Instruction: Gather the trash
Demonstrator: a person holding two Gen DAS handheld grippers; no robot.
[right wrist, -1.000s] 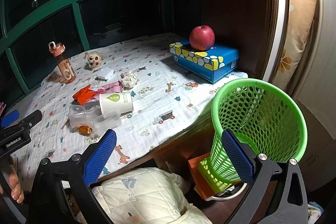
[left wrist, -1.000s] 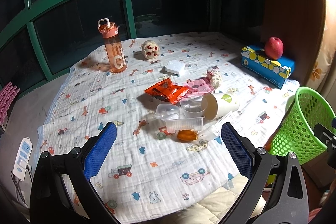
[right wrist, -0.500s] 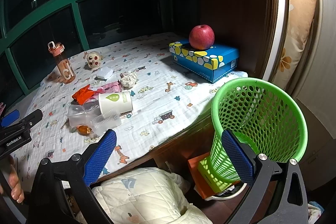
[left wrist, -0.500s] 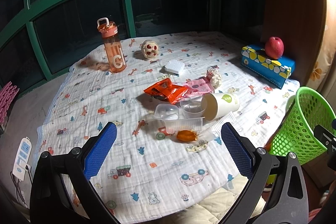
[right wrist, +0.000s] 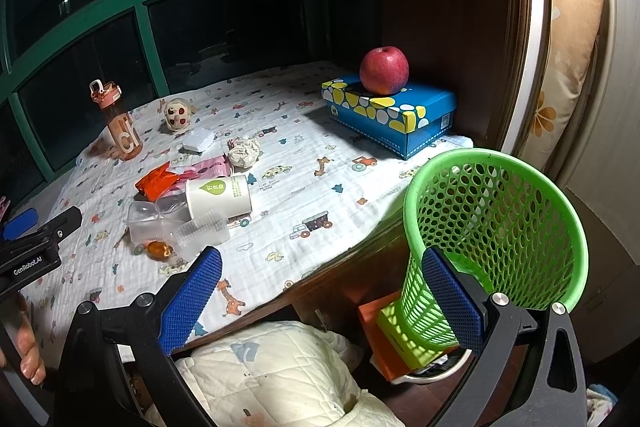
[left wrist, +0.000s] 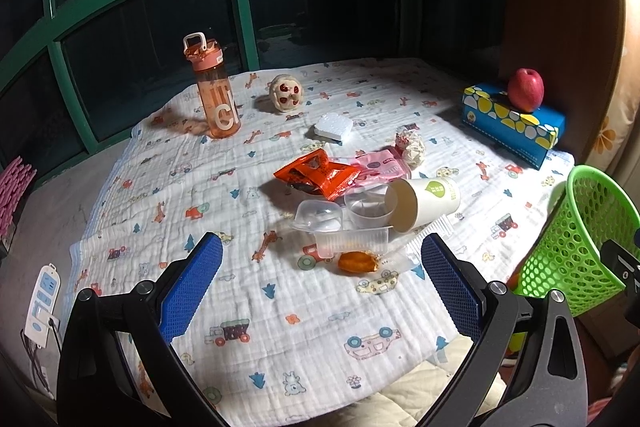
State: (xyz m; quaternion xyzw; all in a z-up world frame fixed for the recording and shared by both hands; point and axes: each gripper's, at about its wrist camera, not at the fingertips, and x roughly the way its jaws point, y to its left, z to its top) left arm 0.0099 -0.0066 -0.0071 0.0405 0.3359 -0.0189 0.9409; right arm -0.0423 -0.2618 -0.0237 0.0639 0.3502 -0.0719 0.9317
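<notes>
We count one paper cup [left wrist: 426, 201] lying on its side on the printed cloth [left wrist: 280, 307], its mouth toward 8 o'clock. Touching it are clear plastic containers [left wrist: 348, 223]; we make out about three, though the overlap keeps us from a firm count. One orange wrapper [left wrist: 320, 175] and one pink wrapper [left wrist: 380, 167] lie at 11 o'clock of the cup, one crumpled paper ball [left wrist: 412, 147] at 12 o'clock, and one small amber piece [left wrist: 358, 262] just beside the containers at 6 o'clock. One white packet [left wrist: 334, 126], one round toy [left wrist: 286, 93] and one bottle [left wrist: 212, 93], upright, stand farther back. One apple [right wrist: 384, 70] sits on one blue box [right wrist: 390, 115].

One green basket [right wrist: 496, 239] stands off the table edge at 3 o'clock of the trash pile.

Our left gripper [left wrist: 320, 291] hangs above the cloth, jaws spread wide, holding and touching nothing; the trash lies just beyond its tips. Our right gripper [right wrist: 320, 307] is likewise wide apart and empty, its right finger [right wrist: 452, 301] in front of the basket wall.
</notes>
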